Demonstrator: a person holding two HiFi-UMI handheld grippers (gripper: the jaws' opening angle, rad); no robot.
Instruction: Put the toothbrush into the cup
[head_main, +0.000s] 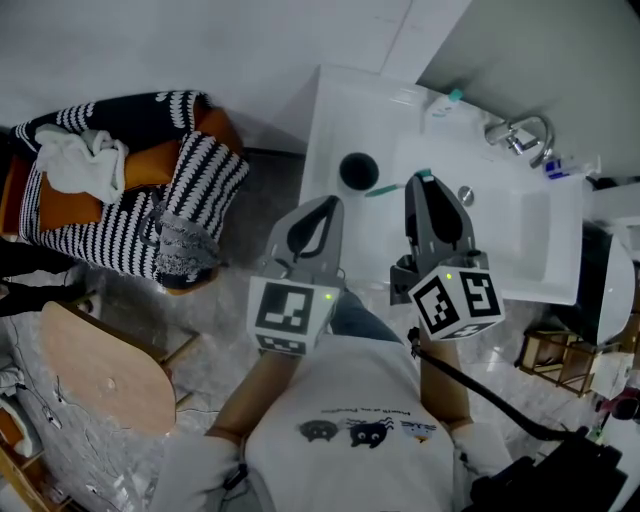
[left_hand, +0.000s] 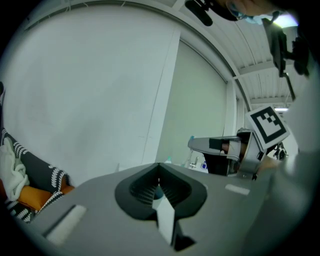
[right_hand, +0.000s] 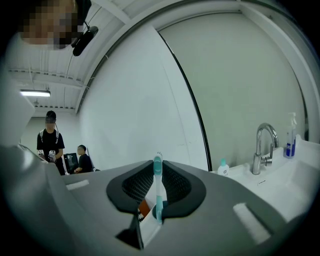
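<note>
A black cup (head_main: 358, 170) stands on the white counter (head_main: 335, 110), left of the basin. My right gripper (head_main: 420, 183) hovers over the counter just right of the cup and is shut on a teal and white toothbrush (head_main: 383, 190). The brush's free end points left toward the cup. In the right gripper view the toothbrush (right_hand: 158, 185) stands upright, pinched between the jaws of that gripper (right_hand: 158, 167), bristle head on top. My left gripper (head_main: 328, 207) is shut with nothing in it, just below the cup at the counter's front edge. Its tips (left_hand: 159, 172) meet in the left gripper view.
A chrome faucet (head_main: 520, 132) stands behind the basin (head_main: 500, 230), with a small bottle (right_hand: 223, 167) and a spray bottle (right_hand: 290, 135) beside it. A striped armchair (head_main: 150, 190) and a wooden stool (head_main: 100, 365) stand on the floor to the left. Two people (right_hand: 50, 142) are far off.
</note>
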